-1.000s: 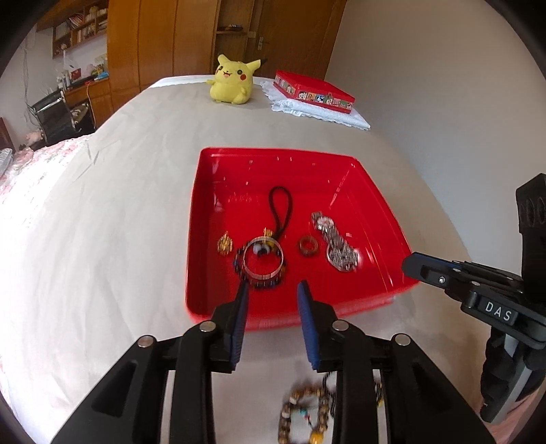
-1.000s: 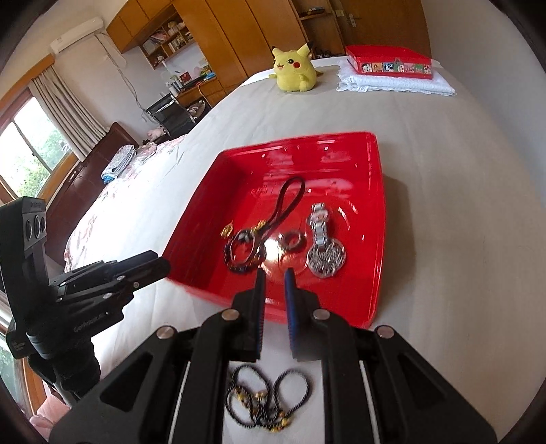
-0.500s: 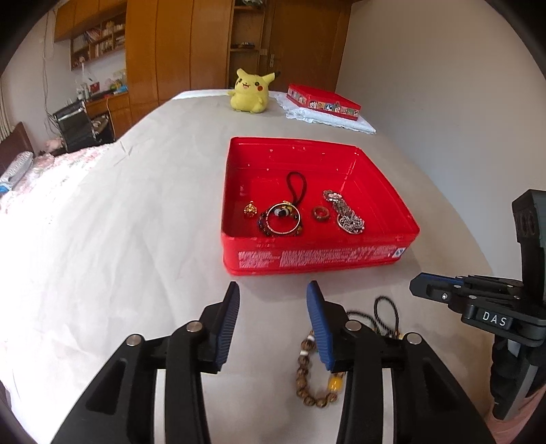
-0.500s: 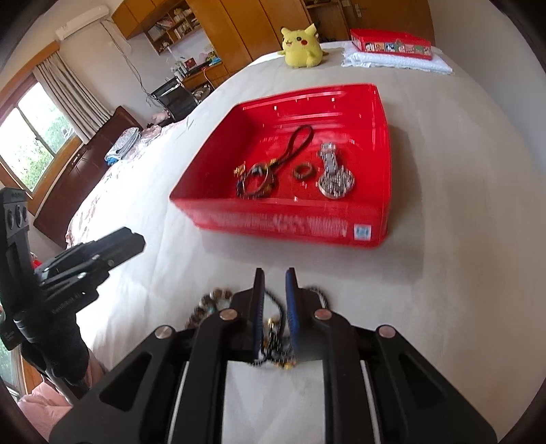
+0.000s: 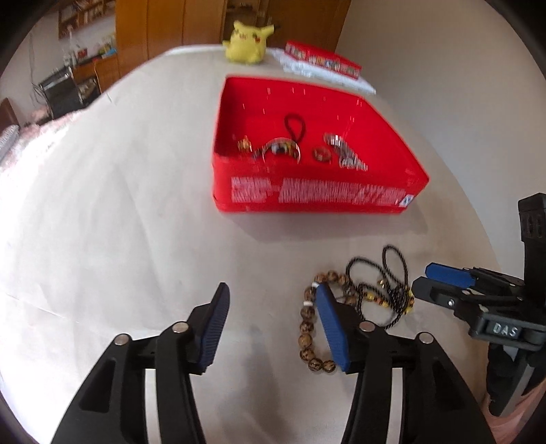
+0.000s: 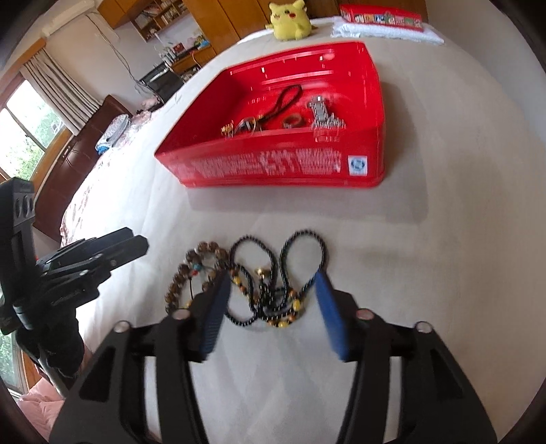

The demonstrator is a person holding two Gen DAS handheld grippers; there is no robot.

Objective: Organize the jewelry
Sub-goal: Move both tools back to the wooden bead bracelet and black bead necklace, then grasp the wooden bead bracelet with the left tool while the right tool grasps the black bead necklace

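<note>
Black beaded necklace [image 6: 273,287] with gold beads, tangled on the white bedsheet [image 6: 426,273], just in front of the red tray [image 6: 273,165]. Brown bead bracelet [image 6: 191,276] touching its left side. Framed now between the spread fingers of the right gripper [image 6: 271,304], blue pads either side of the tangle; half a second ago pressed nearly together, now opened wide. No contact visible between pads and beads.

Left gripper [image 5: 269,322] also spread, wider than half a second ago, its right pad [image 5: 331,328] lying over the brown bracelet's loop [image 5: 307,328], the other pad over bare sheet. Both grippers lower and closer to the sheet than one second ago, when held over the tray.

Inside the tray, unchanged: black cord loop [image 5: 295,126], small gold charm [image 5: 244,144], bangle [image 5: 281,150], ring [image 5: 321,153], silver chain [image 5: 346,153]. Farther back, yellow plush [image 6: 290,17] and red tin [image 6: 382,17] on a folded white cloth [image 6: 385,34].
</note>
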